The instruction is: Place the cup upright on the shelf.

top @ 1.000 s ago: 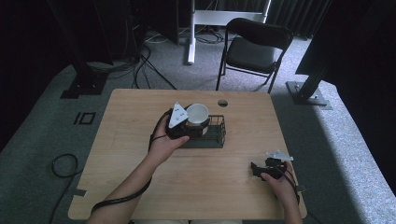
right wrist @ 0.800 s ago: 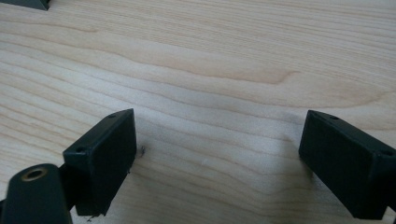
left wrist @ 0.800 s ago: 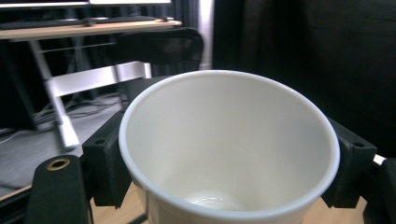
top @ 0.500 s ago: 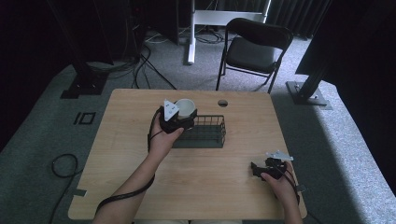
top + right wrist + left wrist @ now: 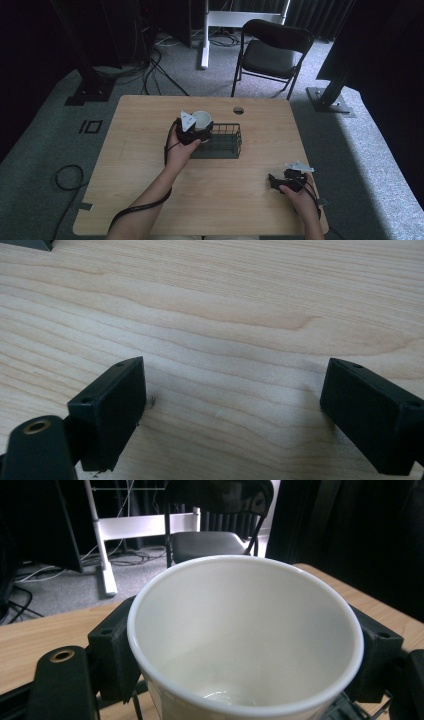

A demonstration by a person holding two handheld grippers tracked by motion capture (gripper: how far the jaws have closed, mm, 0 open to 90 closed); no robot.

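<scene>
A white paper cup (image 5: 201,119) (image 5: 245,635) is held upright and empty in my left gripper (image 5: 196,131), whose black jaws press its two sides. The cup hangs over the left end of a black wire basket (image 5: 226,141) in the middle of the wooden table (image 5: 140,150). My right gripper (image 5: 274,181) rests low near the table's front right corner. In the right gripper view its jaws stand wide apart over bare wood, with nothing between the fingers (image 5: 112,410).
A small round hole (image 5: 238,110) sits in the tabletop behind the basket. A black folding chair (image 5: 270,50) stands past the far edge, beside a white desk frame (image 5: 205,35). Cables lie on the grey carpet at left.
My left gripper has carried the cup up and toward the far left, from inside the basket to above its left end. The right gripper has stayed put.
</scene>
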